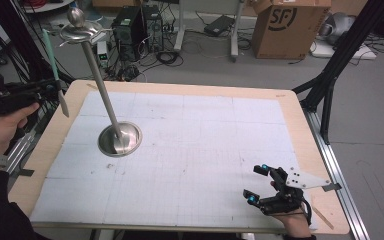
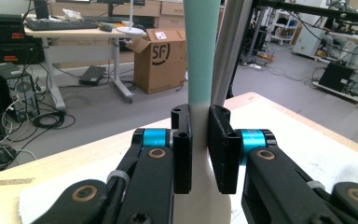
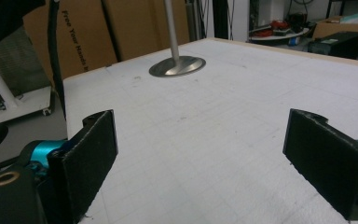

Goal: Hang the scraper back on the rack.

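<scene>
A slim teal-and-white utensil (image 1: 55, 75) is clamped upright in the left hand-held gripper (image 2: 199, 154), held at the worktop's (image 1: 300, 125) left edge; in the left gripper view the pads (image 2: 182, 158) are pressed on its pale lower section. It is kept vertical, probably so its top can be brought to the hooks of the metal stand (image 1: 96, 75), which rises nearby from a round base (image 1: 120, 138). The right hand-held gripper (image 1: 258, 184) is rested at the near right corner, jaws wide apart and empty, apparently parked clear of the work.
</scene>
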`<action>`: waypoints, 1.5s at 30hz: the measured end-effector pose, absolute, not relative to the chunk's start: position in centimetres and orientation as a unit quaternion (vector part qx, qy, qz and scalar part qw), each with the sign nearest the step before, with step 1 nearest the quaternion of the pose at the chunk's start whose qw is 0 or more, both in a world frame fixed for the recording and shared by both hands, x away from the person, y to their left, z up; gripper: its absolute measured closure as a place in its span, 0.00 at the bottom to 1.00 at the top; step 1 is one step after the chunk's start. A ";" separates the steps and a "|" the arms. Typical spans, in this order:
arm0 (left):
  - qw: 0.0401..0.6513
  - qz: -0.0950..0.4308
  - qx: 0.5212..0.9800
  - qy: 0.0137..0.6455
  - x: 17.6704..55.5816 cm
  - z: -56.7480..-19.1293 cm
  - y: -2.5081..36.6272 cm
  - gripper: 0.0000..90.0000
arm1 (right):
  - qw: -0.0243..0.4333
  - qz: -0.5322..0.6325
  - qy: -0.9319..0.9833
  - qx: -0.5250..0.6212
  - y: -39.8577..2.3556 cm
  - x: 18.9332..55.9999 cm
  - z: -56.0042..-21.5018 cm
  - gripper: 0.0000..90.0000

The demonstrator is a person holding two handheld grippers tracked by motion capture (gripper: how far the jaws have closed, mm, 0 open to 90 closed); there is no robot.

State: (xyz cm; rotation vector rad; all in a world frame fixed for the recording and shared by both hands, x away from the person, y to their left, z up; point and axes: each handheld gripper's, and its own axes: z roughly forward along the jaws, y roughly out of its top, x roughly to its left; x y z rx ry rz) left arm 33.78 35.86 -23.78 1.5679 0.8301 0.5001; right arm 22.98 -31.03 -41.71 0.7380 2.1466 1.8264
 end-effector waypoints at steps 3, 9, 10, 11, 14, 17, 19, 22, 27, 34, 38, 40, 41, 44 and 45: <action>0.604 0.215 0.678 0.360 33.9 -23.8 35.9 0.89 | 0.113 0.621 0.733 0.253 -31.0 23.0 -41.8 0.10; 0.606 0.212 0.681 0.351 33.7 -23.9 35.7 0.89 | 0.111 0.620 0.734 0.253 -30.9 23.1 -41.8 0.10; 0.605 0.212 0.683 0.350 33.7 -23.8 35.5 0.89 | 0.111 0.621 0.734 0.253 -30.9 23.1 -41.8 0.10; 0.605 0.213 0.683 0.351 33.7 -23.8 35.5 0.89 | 0.112 0.621 0.733 0.253 -30.9 23.1 -41.8 0.10; 0.603 0.215 0.681 0.356 33.8 -23.9 35.5 0.89 | 0.110 0.620 0.735 0.252 -30.8 23.1 -41.8 0.10; 0.611 0.211 0.678 0.351 33.7 -23.8 35.8 0.89 | 0.110 0.620 0.735 0.250 -30.8 23.1 -41.8 0.10; 0.614 0.209 0.675 0.350 33.7 -23.7 36.0 0.89 | 0.111 0.621 0.734 0.251 -30.8 23.2 -41.8 0.10; 0.611 0.207 0.677 0.354 33.8 -23.8 36.4 0.89 | 0.108 0.620 0.735 0.253 -30.8 23.2 -41.9 0.10; 0.620 0.198 0.675 0.346 34.1 -23.8 36.8 0.89 | 0.109 0.619 0.736 0.252 -30.8 23.3 -42.0 0.10; 0.620 0.196 0.681 0.336 34.8 -23.6 37.0 0.89 | 0.102 0.622 0.734 0.253 -30.7 23.6 -42.1 0.10; 0.619 0.192 0.684 0.334 35.1 -23.6 37.1 0.89 | 0.102 0.624 0.733 0.251 -30.5 23.6 -41.9 0.10; 0.617 0.191 0.686 0.335 35.1 -23.6 37.3 0.89 | 0.100 0.623 0.734 0.252 -30.5 23.6 -41.9 0.10; 0.618 0.190 0.686 0.334 35.1 -23.6 37.3 0.89 | 0.102 0.624 0.733 0.252 -30.5 23.6 -42.0 0.10; 0.621 0.188 0.686 0.331 35.1 -23.6 37.5 0.89 | 0.102 0.622 0.733 0.254 -30.6 23.6 -42.0 0.10; 0.621 0.187 0.684 0.333 35.0 -23.5 37.5 0.89 | 0.101 0.622 0.733 0.254 -30.7 23.6 -42.1 0.10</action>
